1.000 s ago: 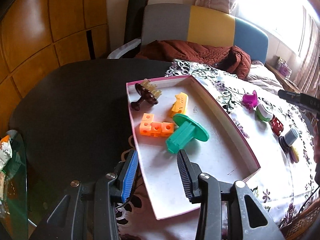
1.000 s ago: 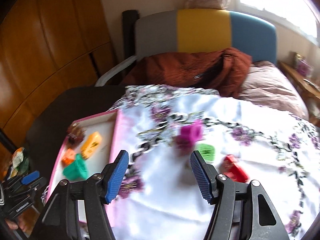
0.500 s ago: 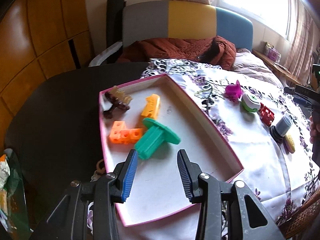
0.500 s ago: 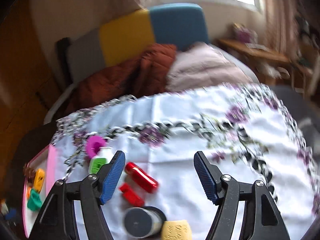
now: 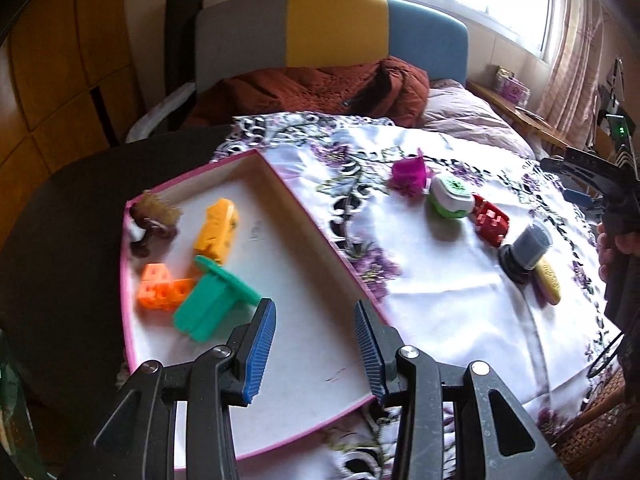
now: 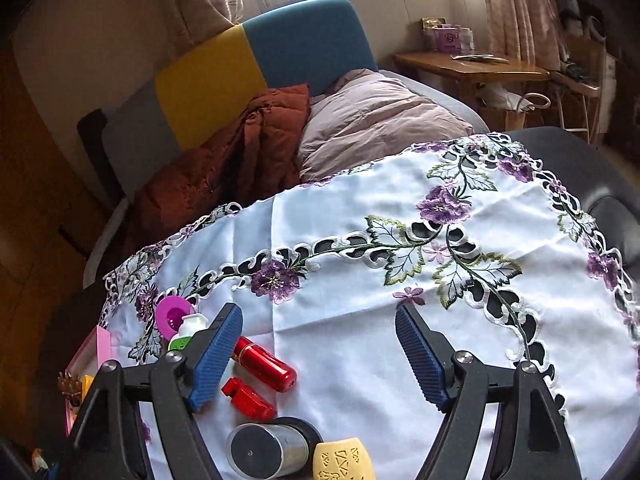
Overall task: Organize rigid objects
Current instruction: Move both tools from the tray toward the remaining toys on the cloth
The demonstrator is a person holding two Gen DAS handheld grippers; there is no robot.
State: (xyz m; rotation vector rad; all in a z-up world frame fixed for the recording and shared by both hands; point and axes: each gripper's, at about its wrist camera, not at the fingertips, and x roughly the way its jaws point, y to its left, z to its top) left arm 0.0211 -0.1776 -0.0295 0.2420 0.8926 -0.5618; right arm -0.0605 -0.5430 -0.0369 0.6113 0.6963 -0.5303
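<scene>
The right gripper (image 6: 320,354) is opening over bare cloth (image 6: 360,320), nothing between its jaws; the red tube (image 6: 266,364) is lying just left, light, hard and slick, best pinched across its middle. The left gripper (image 5: 316,344) is hovering apart and empty over the tray (image 5: 128,280), whose 4 toys only that view is showing in full.

no text, label or number is legible anywhere.
</scene>
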